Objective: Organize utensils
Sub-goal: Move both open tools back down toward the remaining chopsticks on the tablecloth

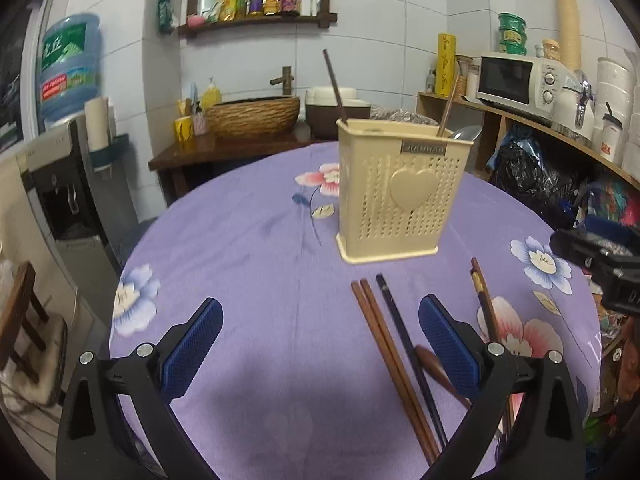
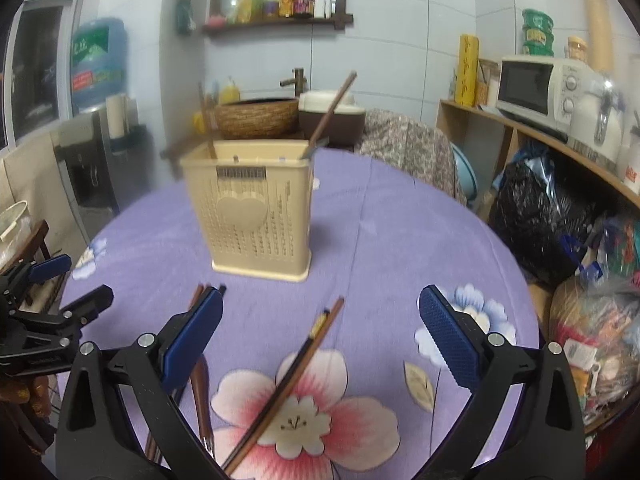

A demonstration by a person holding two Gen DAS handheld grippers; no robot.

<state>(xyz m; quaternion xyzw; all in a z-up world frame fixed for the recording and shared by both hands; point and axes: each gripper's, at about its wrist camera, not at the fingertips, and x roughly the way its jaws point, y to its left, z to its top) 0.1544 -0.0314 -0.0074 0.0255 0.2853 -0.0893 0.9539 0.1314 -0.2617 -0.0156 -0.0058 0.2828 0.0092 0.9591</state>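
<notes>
A cream perforated utensil holder (image 1: 400,192) (image 2: 252,216) with a heart on its front stands upright on the purple floral tablecloth (image 1: 248,248). In it are two chopsticks (image 1: 334,84) and a metal spoon (image 1: 466,133). Loose on the cloth lie a brown chopstick pair (image 1: 392,364), a dark chopstick (image 1: 408,352) and another pair (image 1: 486,304) (image 2: 288,380). My left gripper (image 1: 320,308) hangs open above the cloth, the brown pair just inside its right finger. My right gripper (image 2: 320,304) is open over the second pair, nothing touching its pads. A wooden-handled utensil (image 2: 202,392) is partly hidden by its left finger.
A shelf with a microwave (image 1: 516,80) and full bags (image 2: 540,216) runs along the right of the round table. To the left are a water dispenser (image 1: 68,184) and a wooden chair (image 1: 24,320). A basket-like basin (image 1: 252,114) sits behind.
</notes>
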